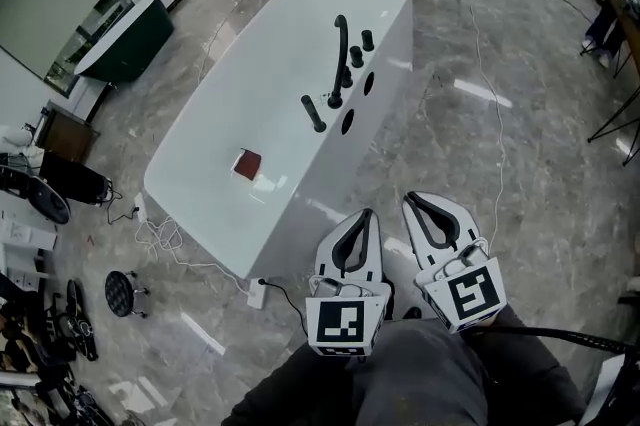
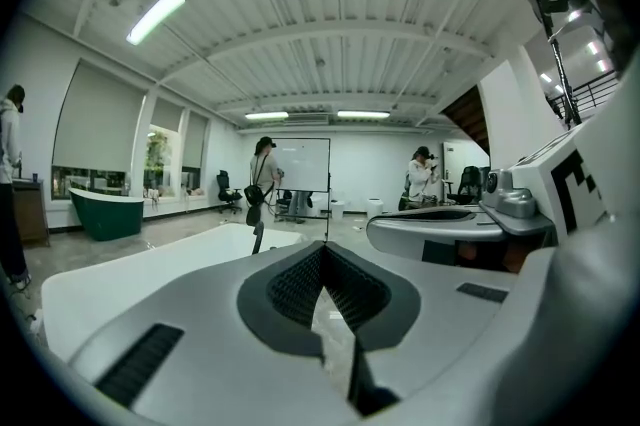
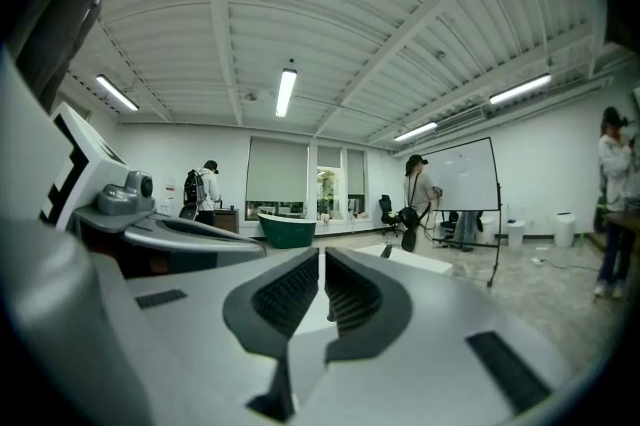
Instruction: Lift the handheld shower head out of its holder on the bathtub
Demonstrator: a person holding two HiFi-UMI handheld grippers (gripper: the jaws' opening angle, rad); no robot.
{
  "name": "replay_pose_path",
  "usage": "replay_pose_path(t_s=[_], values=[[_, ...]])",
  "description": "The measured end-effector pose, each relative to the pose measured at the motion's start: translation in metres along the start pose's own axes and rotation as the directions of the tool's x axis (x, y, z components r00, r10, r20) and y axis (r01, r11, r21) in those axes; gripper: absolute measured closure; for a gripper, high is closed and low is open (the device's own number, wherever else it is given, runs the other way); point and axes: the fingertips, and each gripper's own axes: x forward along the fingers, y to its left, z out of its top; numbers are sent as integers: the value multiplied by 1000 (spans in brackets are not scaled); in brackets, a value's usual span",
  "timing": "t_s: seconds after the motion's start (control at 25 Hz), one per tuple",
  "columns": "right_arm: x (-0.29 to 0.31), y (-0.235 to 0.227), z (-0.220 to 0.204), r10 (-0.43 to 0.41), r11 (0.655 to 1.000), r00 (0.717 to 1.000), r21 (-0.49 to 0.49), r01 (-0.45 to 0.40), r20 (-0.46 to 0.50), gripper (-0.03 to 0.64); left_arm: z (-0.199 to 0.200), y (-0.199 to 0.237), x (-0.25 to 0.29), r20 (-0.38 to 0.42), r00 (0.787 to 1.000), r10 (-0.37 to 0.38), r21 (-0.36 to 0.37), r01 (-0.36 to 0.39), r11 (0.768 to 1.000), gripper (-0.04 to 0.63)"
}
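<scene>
- Head view: the white bathtub (image 1: 226, 119) stands on the grey stone floor (image 1: 520, 164); along its right rim runs a row of black fittings: a tall curved spout (image 1: 341, 49), small knobs (image 1: 361, 48) beside it, and nearest the camera a slanted black stick that I take for the handheld shower head (image 1: 313, 112), seated in its holder on the rim; a small red-brown square (image 1: 247, 163) lies inside the tub
- The left tool (image 1: 366, 216) and right tool (image 1: 425, 204) are held side by side low in the picture, over the floor off the tub's near end, well apart from the fittings; neither touches anything
- Left gripper view: the left tool (image 2: 322, 249) is clenched, its ribbed pads meeting at the tips with nothing between them; past them lie the tub's white rim (image 2: 150, 259) and the dark spout (image 2: 257, 236), with people by a whiteboard (image 2: 301, 165) far off
- Right gripper view: the right tool (image 3: 321, 259) is likewise closed and empty, only a thin slit showing between its pads; a corner of the white tub (image 3: 415, 260) shows ahead, a green tub (image 3: 288, 226) far behind; the shower head is too small to pick out here
- Progress, as I judge it: nothing of the task is done; what remains is the whole approach to the rim, opening a tool, gripping the shower head and raising it clear of the holder
</scene>
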Motion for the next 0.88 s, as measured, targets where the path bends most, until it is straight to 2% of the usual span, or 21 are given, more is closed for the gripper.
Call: replay_pose_path(t_s=[0.12, 0.36, 0.88], values=[[29, -13, 0, -7, 1000, 1000, 17, 7, -13, 612, 6, 20, 26, -12, 1000, -3, -8, 3, 1000, 592], [86, -29, -16, 12, 999, 998, 30, -10, -55, 612, -6, 60, 68, -45, 999, 15, -36, -16, 999, 592], [189, -35, -4, 40, 999, 998, -4, -41, -58, 612, 0, 141, 120, -37, 999, 33, -61, -35, 998, 592]])
